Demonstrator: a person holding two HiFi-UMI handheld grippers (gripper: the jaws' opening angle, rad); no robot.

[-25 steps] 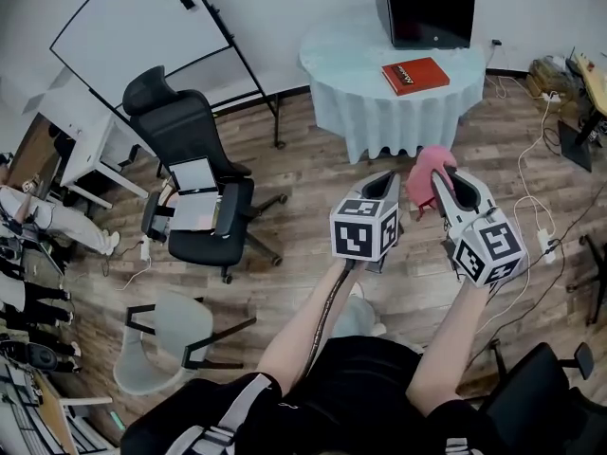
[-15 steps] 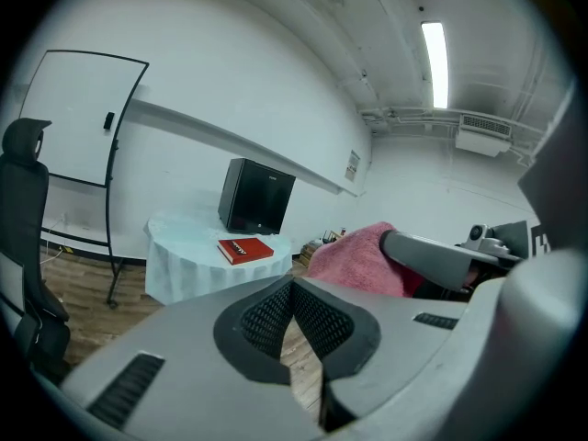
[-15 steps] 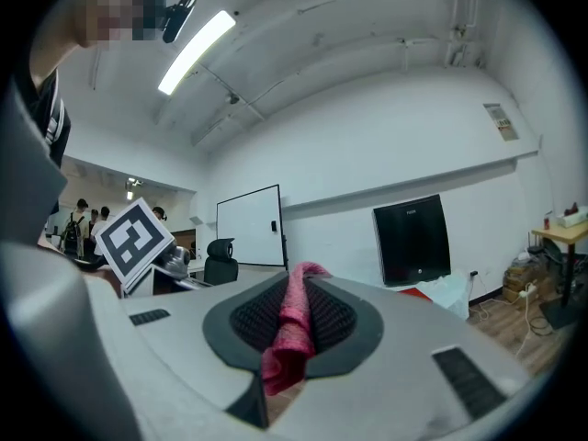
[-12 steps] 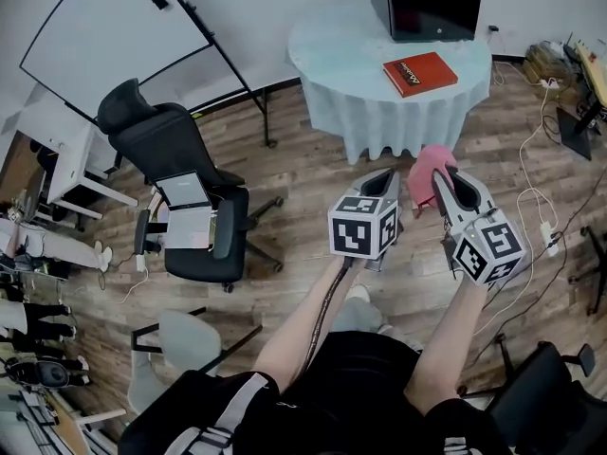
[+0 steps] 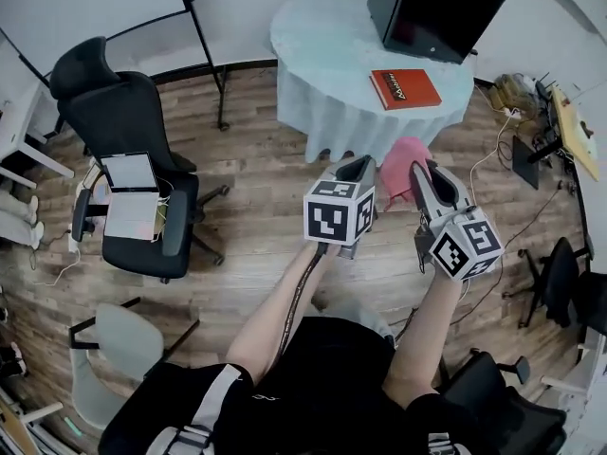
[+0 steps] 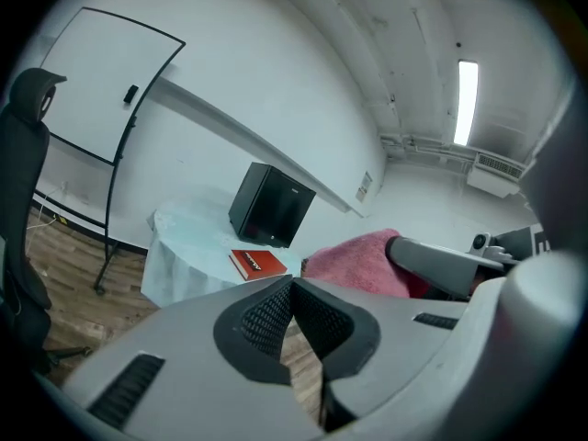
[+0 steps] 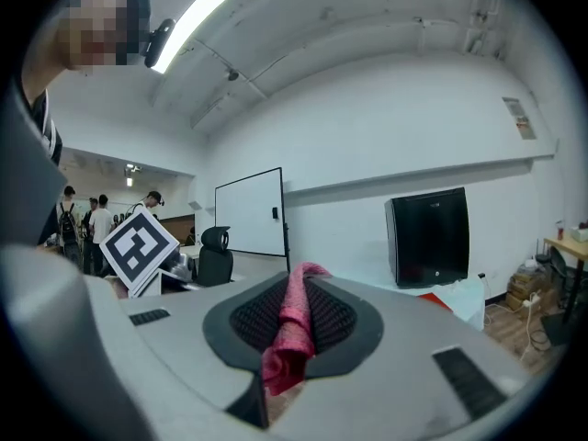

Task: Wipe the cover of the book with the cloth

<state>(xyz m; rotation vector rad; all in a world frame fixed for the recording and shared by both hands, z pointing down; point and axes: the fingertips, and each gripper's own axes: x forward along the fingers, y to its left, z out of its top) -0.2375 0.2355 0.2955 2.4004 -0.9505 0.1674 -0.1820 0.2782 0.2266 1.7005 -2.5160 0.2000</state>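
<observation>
Far left: a black office chair stands on the wood floor, with flat white items lying on its seat. A pale grey chair stands nearer to me, below it.

Centre left: my left gripper is held out over the floor, and its marker cube faces up. In the left gripper view its two dark pads are pressed together at the tips, with nothing caught between them.

Centre, far side: a round table is draped in a pale cloth cover. The red book lies flat on it, cover up, near the edge facing me. It sits just in front of a black box and well apart from both grippers.

Centre right: the pink cloth hangs bunched between the two grippers, over the floor and short of the table.

Right: my right gripper pinches that cloth. In the right gripper view a fold of it runs up between the closed pads and droops below them. Its marker cube sits just above my hand.
</observation>
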